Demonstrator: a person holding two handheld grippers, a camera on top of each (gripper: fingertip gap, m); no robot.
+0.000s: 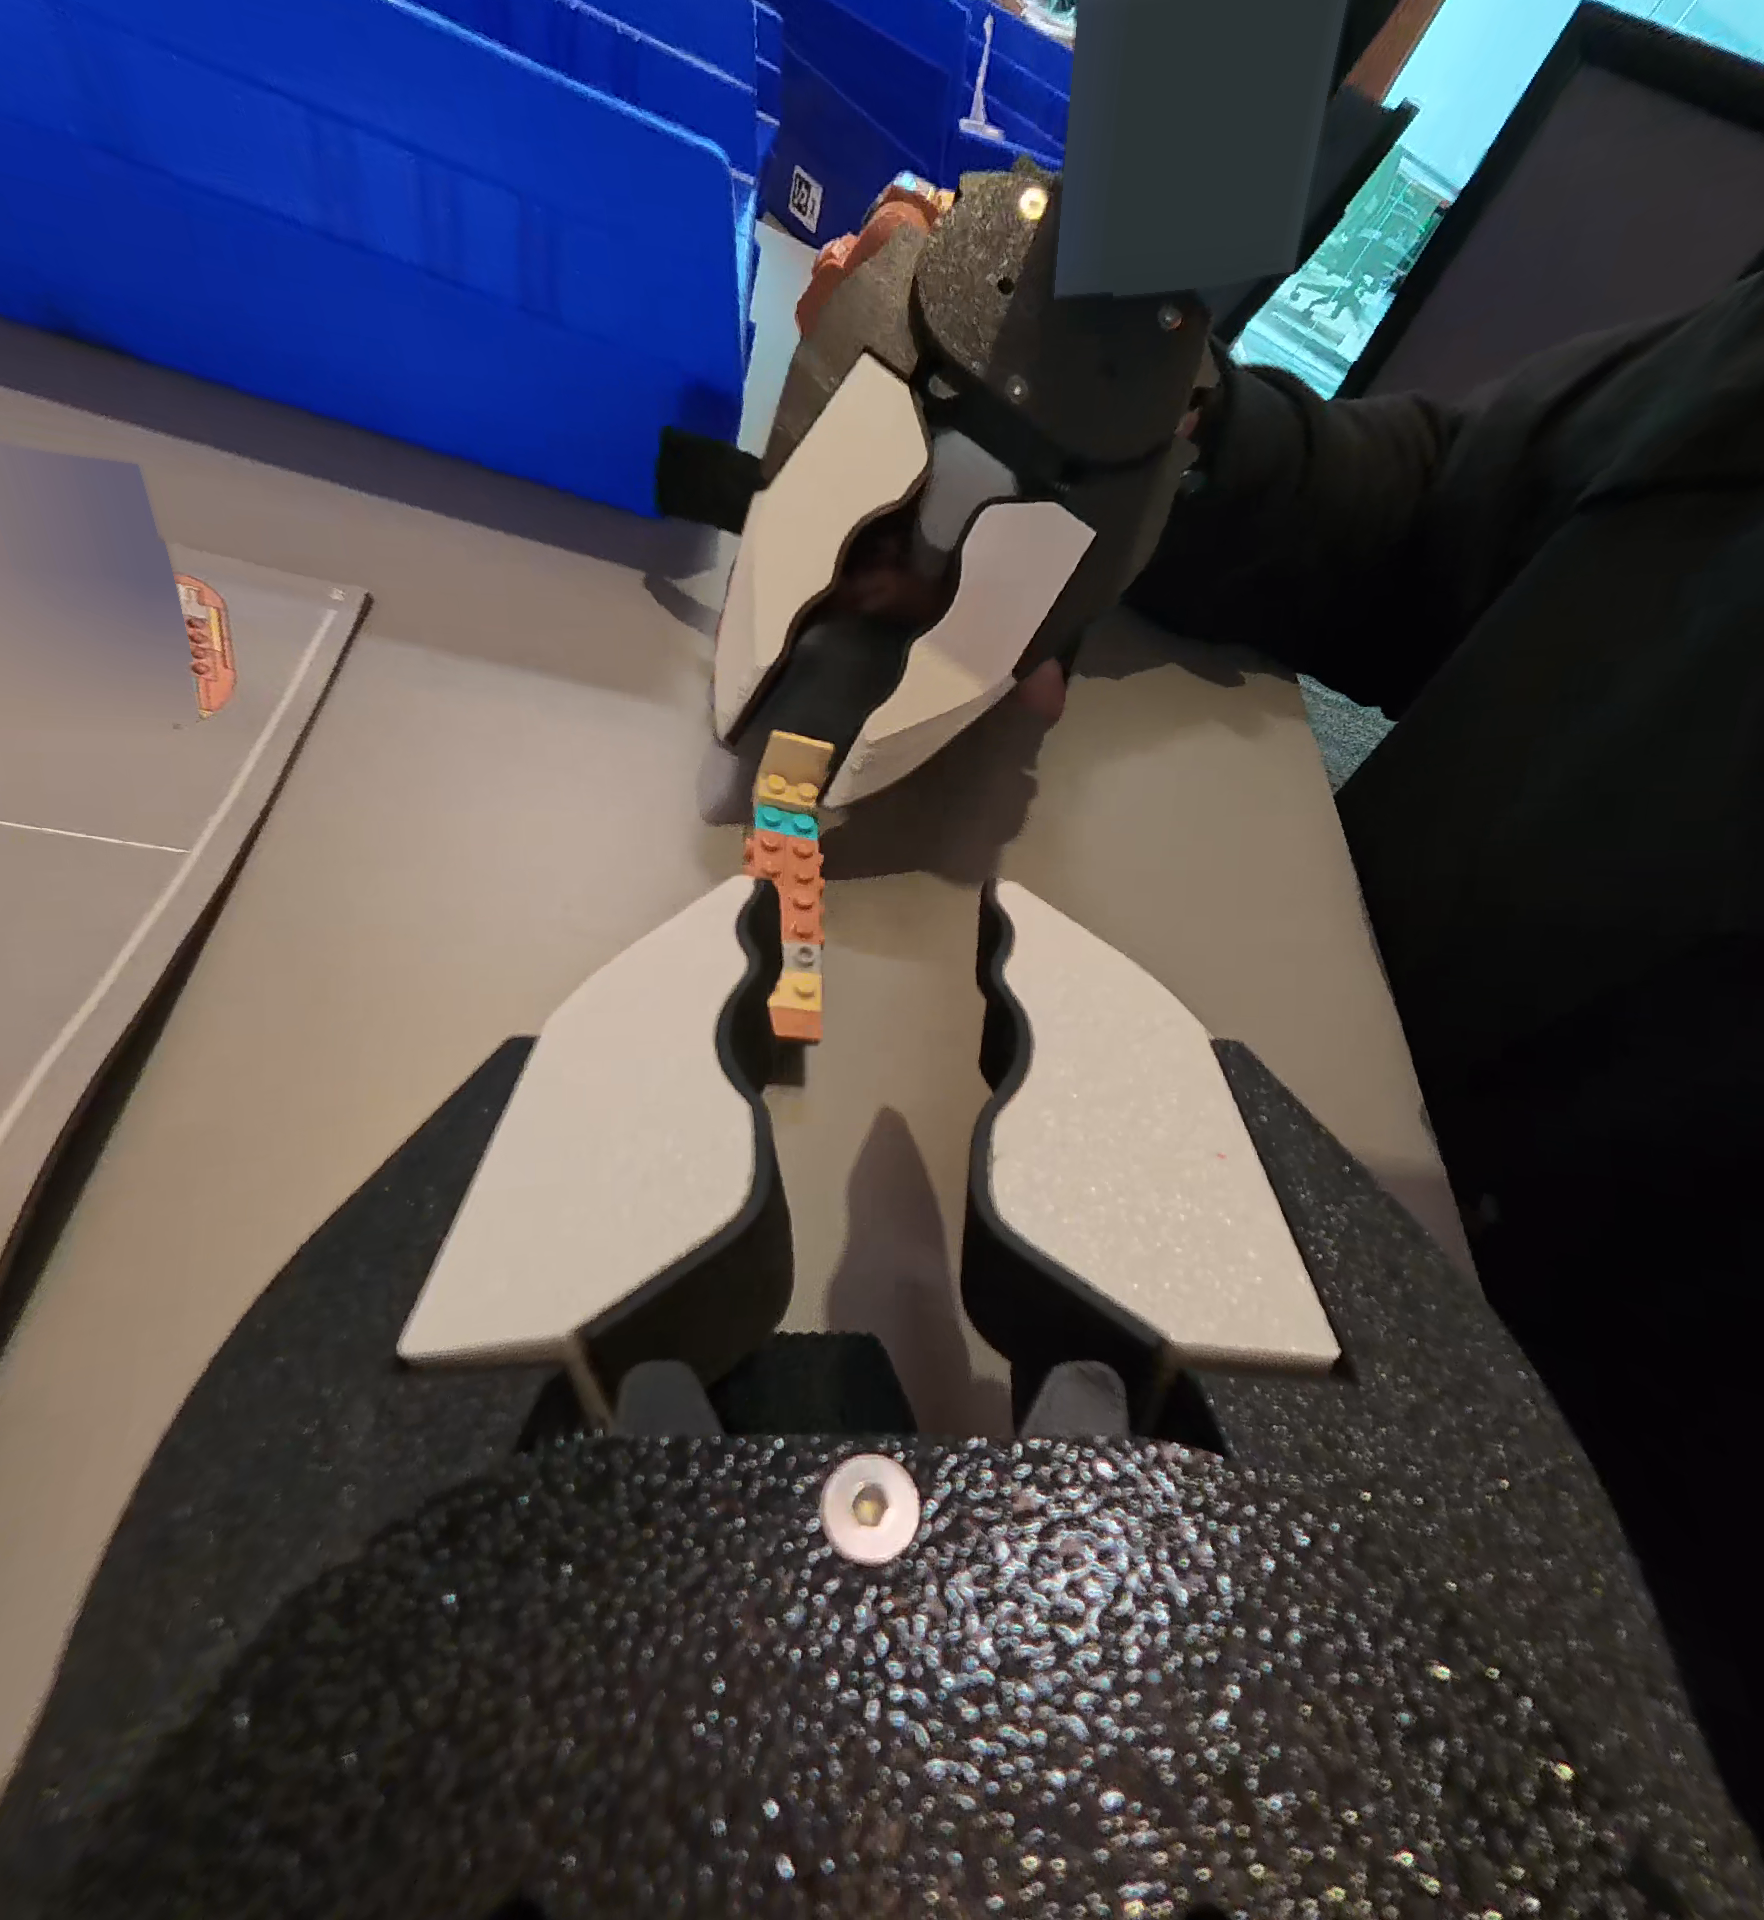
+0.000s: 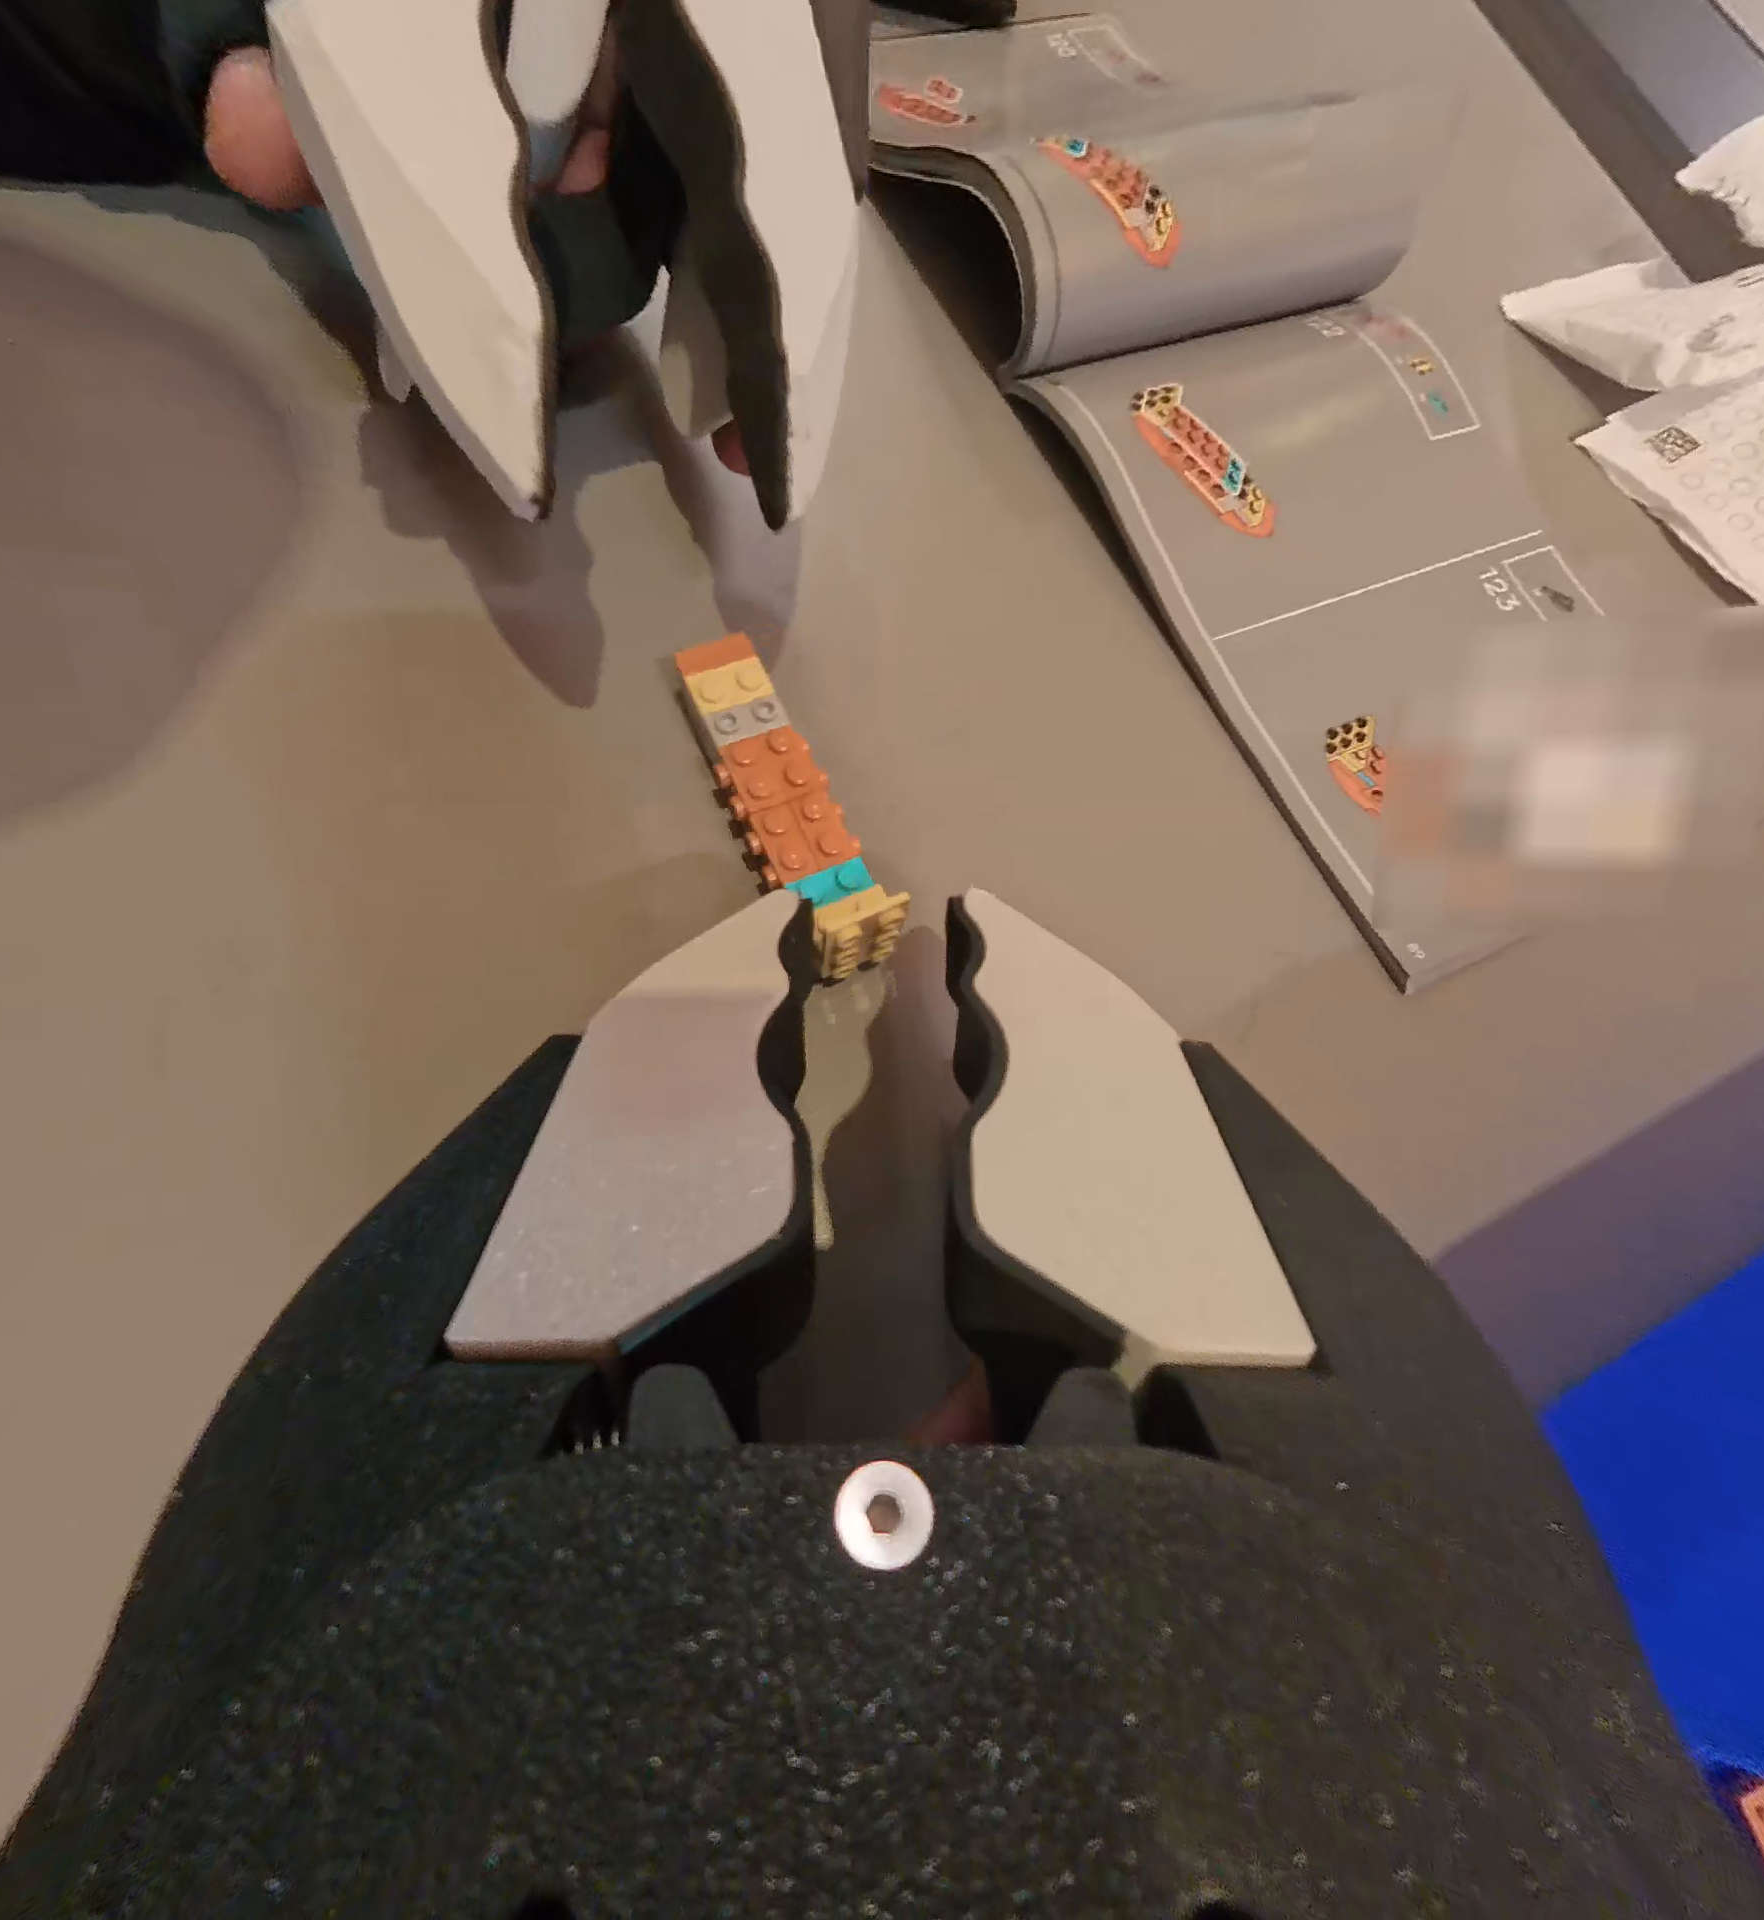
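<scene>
Left wrist view: brick strip lies between two spread grippers

Left wrist view shows the left gripper (image 1: 862,899) with its jaws spread; the near end of a brick strip (image 1: 793,894) of orange, teal, grey and tan plates lies beside its left finger (image 1: 649,1039), with clear table toward the other pad. Whether that finger touches the strip is hard to tell through blur.

The right gripper (image 2: 873,914) is also spread wide. The strip's tan end (image 2: 862,930) sits at its left fingertip, well clear of the right pad, so nothing is clamped.

The strip rests on the grey table (image 2: 234,831).

An open instruction booklet (image 2: 1325,499) has a blurred patch over one page. White paper bags (image 2: 1751,436) are cut off at the edge. Blue bins (image 1: 338,208) stand behind; their contents are hidden.
</scene>
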